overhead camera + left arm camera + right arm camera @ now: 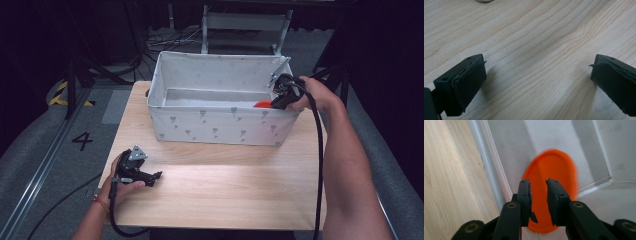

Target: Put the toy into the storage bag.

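Observation:
An orange round plate (554, 167) is inside the white fabric box (220, 125), close against its near wall, and its edges look blurred. In the high view a sliver of the orange plate (262, 104) shows at the box's right end. My right gripper (538, 182) hangs over it with its jaws a little apart; the plate faces me behind them and is not pinched. A hand holds that right gripper (278, 100) over the box's right rim. My left gripper (157, 176) rests low on the wooden table (225, 185) at front left. In its own view the left gripper (537, 65) is wide open over bare wood.
The box's padded rim (489, 167) runs just left of my right jaws, with tabletop beyond it. The box fills the far half of the table. Cables trail from both grippers. Dark floor, a metal frame and stands surround the table.

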A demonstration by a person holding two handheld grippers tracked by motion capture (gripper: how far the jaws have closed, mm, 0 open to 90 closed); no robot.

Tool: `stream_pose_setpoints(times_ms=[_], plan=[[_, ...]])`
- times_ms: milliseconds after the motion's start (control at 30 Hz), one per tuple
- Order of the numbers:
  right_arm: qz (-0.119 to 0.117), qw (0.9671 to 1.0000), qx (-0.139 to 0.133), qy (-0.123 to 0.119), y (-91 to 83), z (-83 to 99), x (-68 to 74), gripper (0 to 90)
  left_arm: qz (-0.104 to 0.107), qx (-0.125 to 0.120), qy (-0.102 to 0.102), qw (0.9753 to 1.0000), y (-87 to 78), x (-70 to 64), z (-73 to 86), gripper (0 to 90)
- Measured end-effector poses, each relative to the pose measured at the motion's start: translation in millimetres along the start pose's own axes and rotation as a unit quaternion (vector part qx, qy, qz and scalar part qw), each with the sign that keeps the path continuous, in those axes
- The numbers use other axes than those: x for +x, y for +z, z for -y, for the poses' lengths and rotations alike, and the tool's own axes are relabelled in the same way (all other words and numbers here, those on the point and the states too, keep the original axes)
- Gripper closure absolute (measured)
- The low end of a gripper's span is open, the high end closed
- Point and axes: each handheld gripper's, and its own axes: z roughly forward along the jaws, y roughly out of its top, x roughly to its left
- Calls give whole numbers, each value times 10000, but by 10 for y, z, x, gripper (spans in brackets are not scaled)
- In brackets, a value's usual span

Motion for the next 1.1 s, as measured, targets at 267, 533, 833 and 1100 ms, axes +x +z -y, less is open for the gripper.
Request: stream_pose_setpoints(times_ms=[267, 533, 833, 1100], plan=[[425, 9973, -592, 135, -125, 41, 81, 558, -6, 0, 11, 10000, -1, 1, 0, 5], [757, 9926, -888, 344, -236, 44, 163, 441, -39, -15, 46, 10000, -1, 5, -2, 5], [1118, 9754, -1730, 784, -435, 52, 292, 287, -42, -21, 21, 10000, 0, 1, 0, 5], [1335, 9610, -2216, 980, -595, 126, 407, 281, -41, -21, 22, 10000, 0, 1, 0, 5]])
